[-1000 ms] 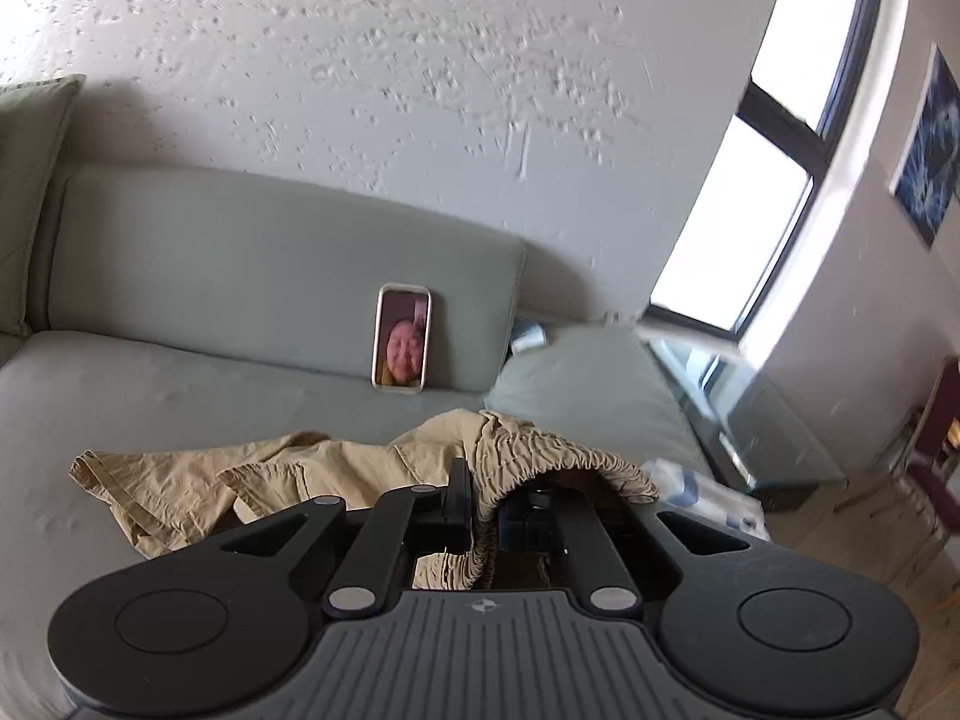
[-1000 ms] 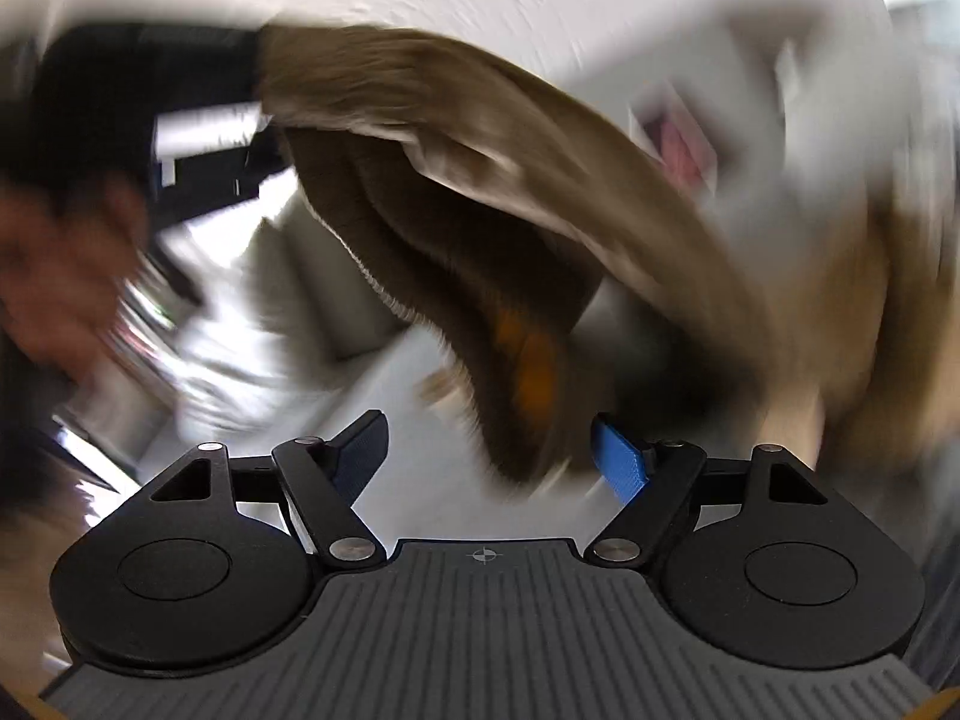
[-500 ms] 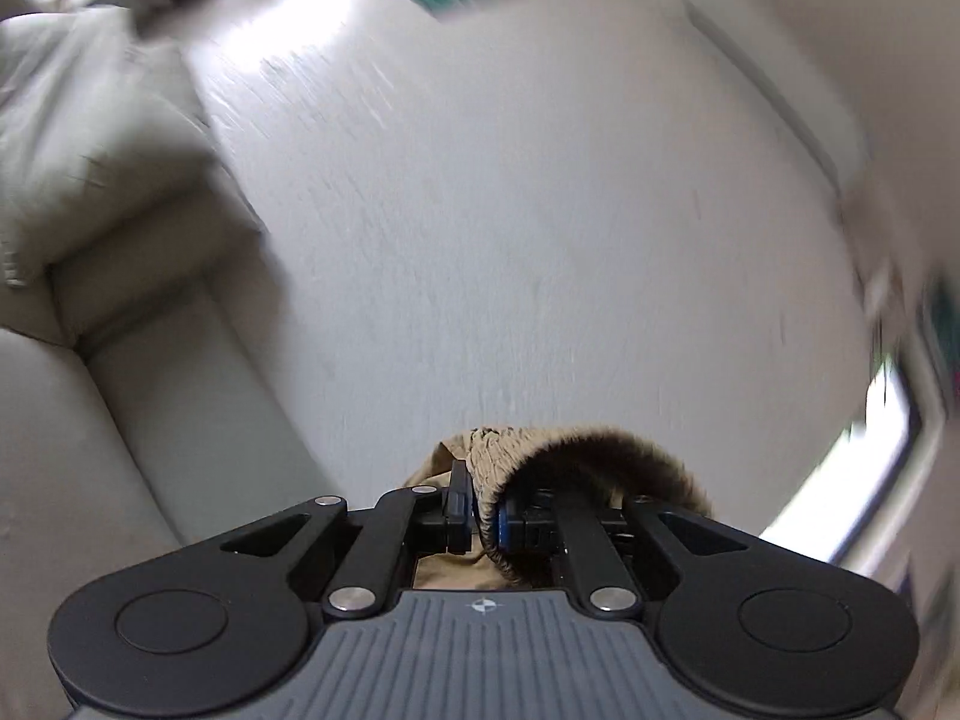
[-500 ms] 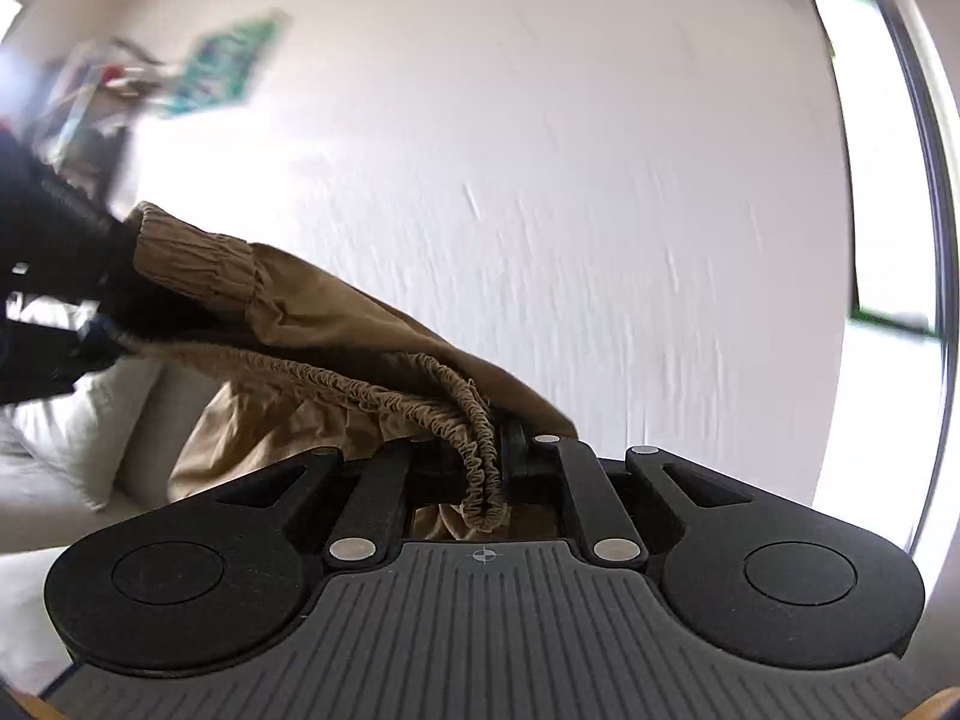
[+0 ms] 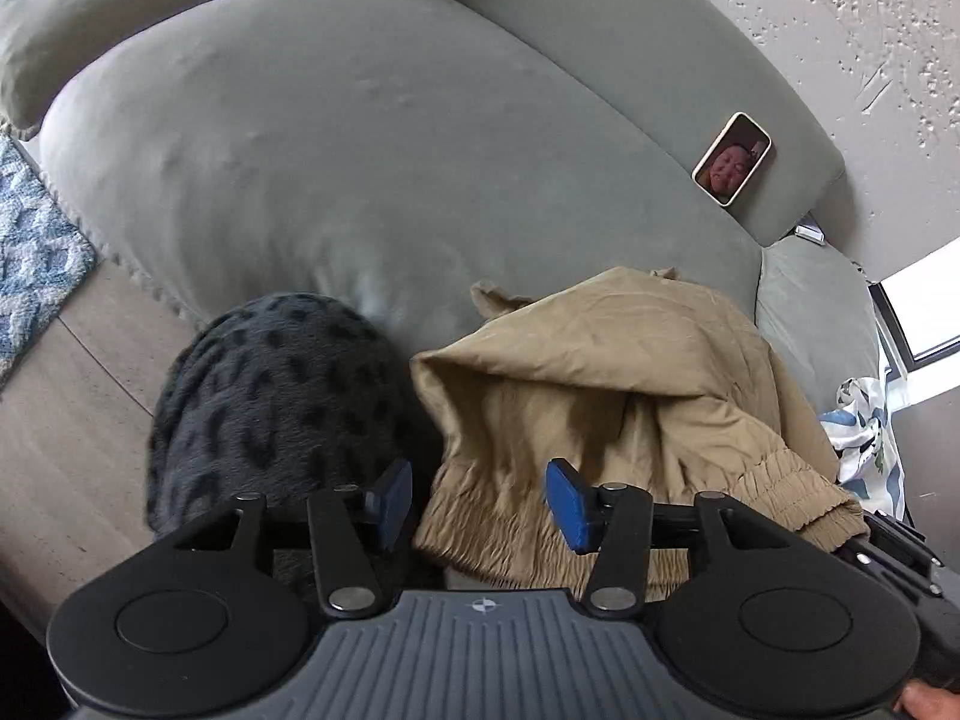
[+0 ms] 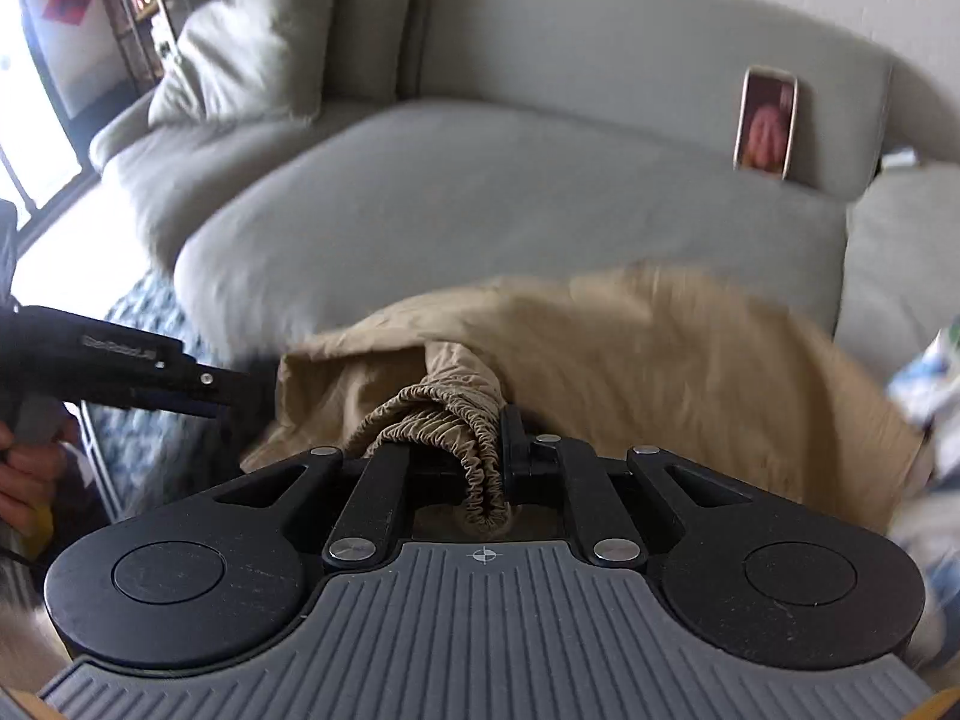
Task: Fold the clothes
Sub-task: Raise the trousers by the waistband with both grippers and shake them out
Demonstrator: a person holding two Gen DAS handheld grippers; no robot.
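Your left gripper (image 5: 480,504) has its jaws spread wide, blue pads bare, nothing between them; it hovers just over the tan shorts (image 5: 630,396). Your right gripper (image 6: 498,468) has its jaws closed tight on the gathered elastic waistband (image 6: 456,426). The shorts lie bunched at the sofa's (image 5: 372,138) front edge, toward its right end. A dark spotted fleece (image 5: 276,396) sits just left of them. A phone (image 5: 732,159) leans against the backrest.
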